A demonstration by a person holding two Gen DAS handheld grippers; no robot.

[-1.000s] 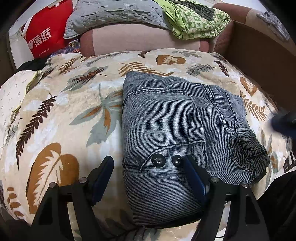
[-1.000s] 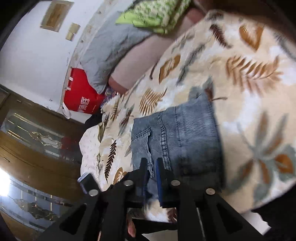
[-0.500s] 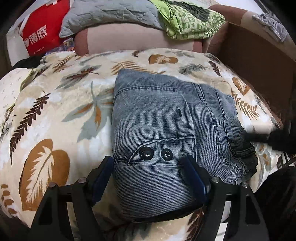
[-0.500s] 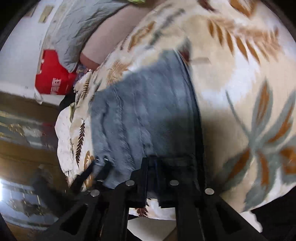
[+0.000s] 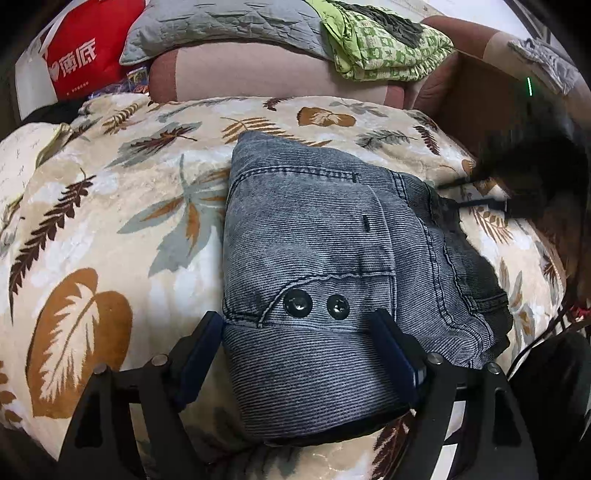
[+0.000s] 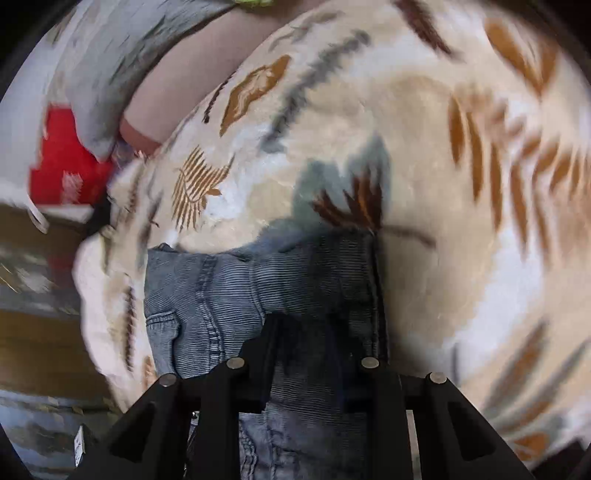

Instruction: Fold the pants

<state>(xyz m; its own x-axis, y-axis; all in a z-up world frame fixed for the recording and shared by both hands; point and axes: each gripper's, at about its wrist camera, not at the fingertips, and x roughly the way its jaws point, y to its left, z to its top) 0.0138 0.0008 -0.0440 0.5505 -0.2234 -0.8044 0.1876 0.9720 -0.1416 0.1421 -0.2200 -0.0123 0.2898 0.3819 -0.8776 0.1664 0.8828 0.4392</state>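
A: My left tool (image 5: 299, 332) is spread wide, one finger off the left flank of the folded pants (image 5: 332, 236), the other resting on top near the two black snaps (image 5: 317, 304). Nothing is pinched there; I read it as steadying the near end of the bundle so the fold keeps its shape.

B: And the right one?

A: The right tool (image 6: 314, 332) is over the far right side of the bundle, jaws opening as we speak. Denim lies between the fingers, but the pads look to be letting go of it, so I call it released. The picture is blurred, so I won't swear to contact.

B: Where do the pants sit?

A: On the bed, on the leaf-print blanket (image 5: 110, 206), a compact bundle reaching its near edge, waistband side towards me. My guess is the folding is nearly done.

B: Anything in the way?

A: Not close by. At the far edge, a pink bolster (image 5: 251, 74) carries a grey pillow (image 5: 221, 26) and a green checked cloth (image 5: 384, 48); a red bag (image 5: 81, 59) stands at the far left corner. All well apart from the pants. A dark blurred shape at the right edge in the left view is probably my right tool.
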